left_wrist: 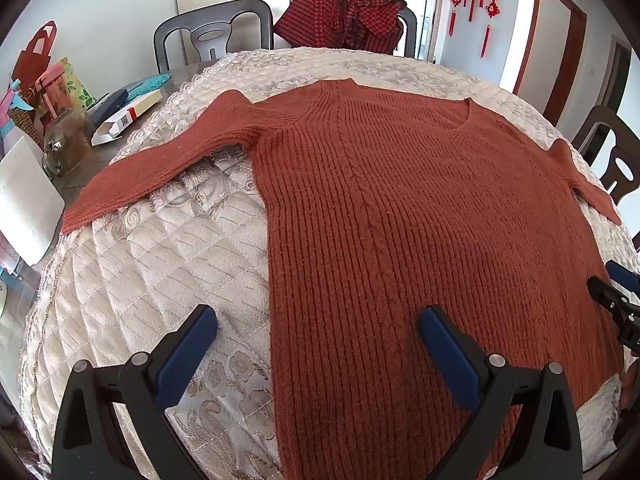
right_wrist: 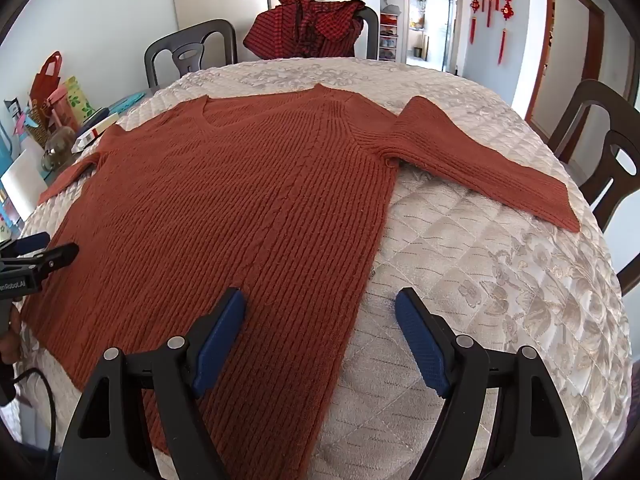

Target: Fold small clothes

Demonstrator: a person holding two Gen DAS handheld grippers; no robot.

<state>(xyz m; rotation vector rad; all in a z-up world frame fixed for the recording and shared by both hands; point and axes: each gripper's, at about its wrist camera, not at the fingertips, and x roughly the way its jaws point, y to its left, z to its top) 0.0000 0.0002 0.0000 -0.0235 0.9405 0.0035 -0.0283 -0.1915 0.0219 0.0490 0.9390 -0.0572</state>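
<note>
A rust-orange ribbed knit sweater point(left_wrist: 400, 208) lies flat on the quilted cream table cover point(left_wrist: 140, 280), neck away from me, both sleeves spread outward. My left gripper point(left_wrist: 318, 320) hovers open above the sweater's left side edge, near the hem, nothing between its blue pads. In the right wrist view the same sweater point(right_wrist: 240, 208) fills the left and middle, and my right gripper point(right_wrist: 320, 300) hangs open over its right side edge near the hem. The right gripper's tip point(left_wrist: 616, 296) shows at the left view's right border; the left gripper's tip point(right_wrist: 36, 264) shows at the right view's left border.
A red checked garment point(left_wrist: 344, 16) is draped over a far chair. Dark chairs point(right_wrist: 608, 148) stand around the table. Gift bags point(left_wrist: 44, 68), a glass jar point(left_wrist: 66, 140), a small box point(left_wrist: 128, 120) and white paper point(left_wrist: 24, 208) crowd the left side.
</note>
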